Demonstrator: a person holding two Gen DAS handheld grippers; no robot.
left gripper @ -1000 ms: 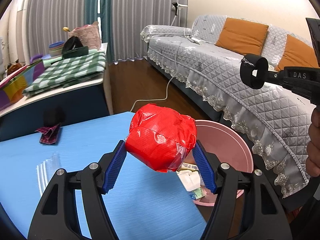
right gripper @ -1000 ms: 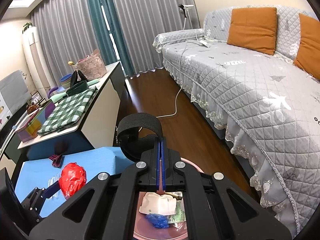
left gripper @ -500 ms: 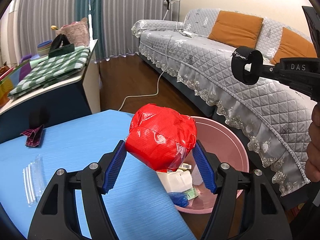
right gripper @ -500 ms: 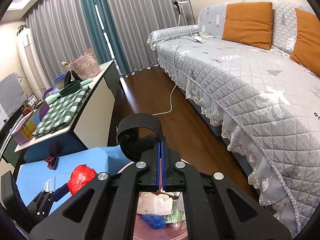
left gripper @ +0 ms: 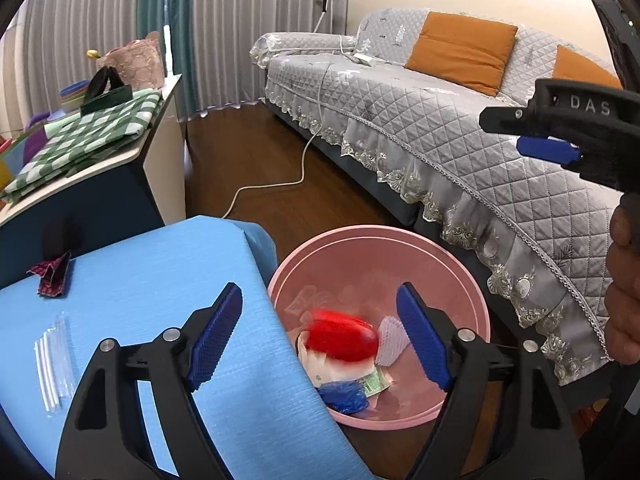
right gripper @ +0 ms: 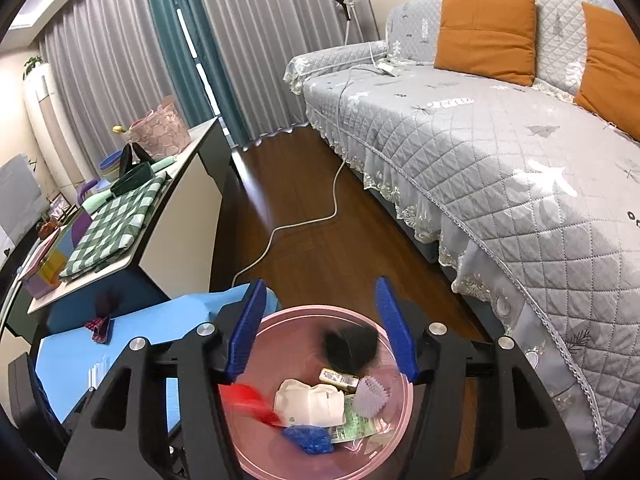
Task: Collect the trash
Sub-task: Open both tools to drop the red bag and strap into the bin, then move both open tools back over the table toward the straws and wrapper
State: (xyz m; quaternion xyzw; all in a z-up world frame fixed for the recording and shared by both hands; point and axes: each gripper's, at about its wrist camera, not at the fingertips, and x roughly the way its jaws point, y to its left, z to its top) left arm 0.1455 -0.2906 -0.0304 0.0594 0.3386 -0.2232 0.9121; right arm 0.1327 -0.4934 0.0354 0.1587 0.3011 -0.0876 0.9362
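Pink basin (left gripper: 476, 300), on the floor off the desk's (left gripper: 140, 280) right edge: held white packaging, a blue wad, a lilac ridged piece and printed paper. Red wad (left gripper: 342, 340), blurred, was dropping into it; black band (right gripper: 351, 347), blurred, likewise.

Left gripper (left gripper: 320, 336): jaws had just been opening, stood wide, nothing between them. Right gripper (right gripper: 320, 336): jaws had just been opening, wide, empty.

Outstanding, by judgement: clear plastic strips (left gripper: 52, 364) near the desk's left edge; dark folded scrap (left gripper: 52, 276) at its far left corner.
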